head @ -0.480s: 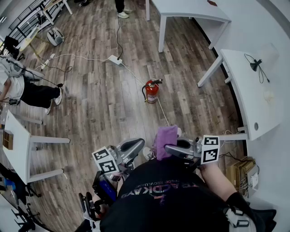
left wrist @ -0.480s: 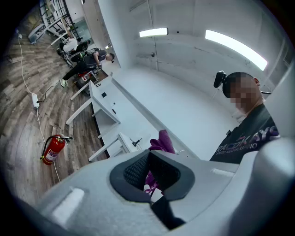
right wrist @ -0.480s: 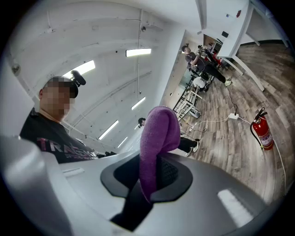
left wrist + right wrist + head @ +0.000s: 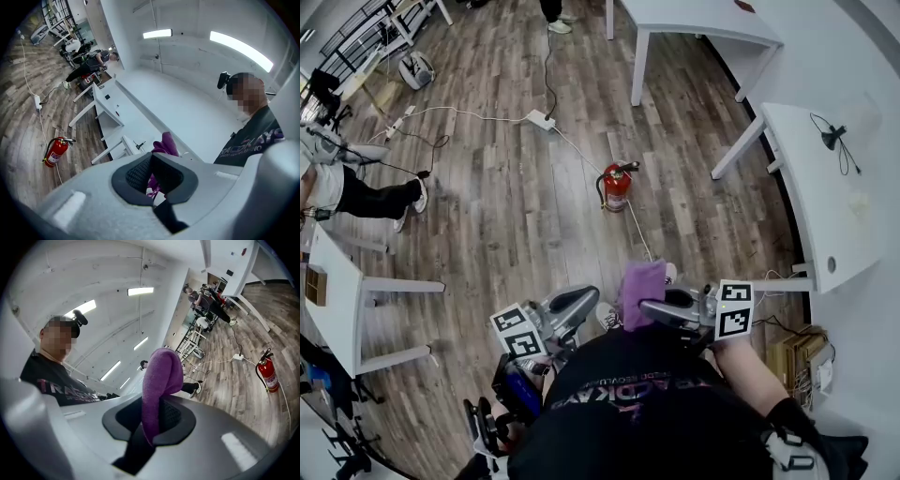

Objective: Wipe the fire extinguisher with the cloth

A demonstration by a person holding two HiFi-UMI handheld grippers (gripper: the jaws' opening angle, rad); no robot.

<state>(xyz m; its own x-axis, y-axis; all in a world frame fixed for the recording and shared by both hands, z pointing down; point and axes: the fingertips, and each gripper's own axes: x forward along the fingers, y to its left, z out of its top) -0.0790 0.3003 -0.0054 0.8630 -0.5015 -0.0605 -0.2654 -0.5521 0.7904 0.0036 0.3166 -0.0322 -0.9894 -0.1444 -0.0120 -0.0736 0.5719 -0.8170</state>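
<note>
over the floor, right hand-held gripper clamps the purple cloth; left hand-held gripper closed, empty.

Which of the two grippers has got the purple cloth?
The right gripper: the purple cloth sticks up from between its jaws. The left gripper is shut with nothing in it.
</note>
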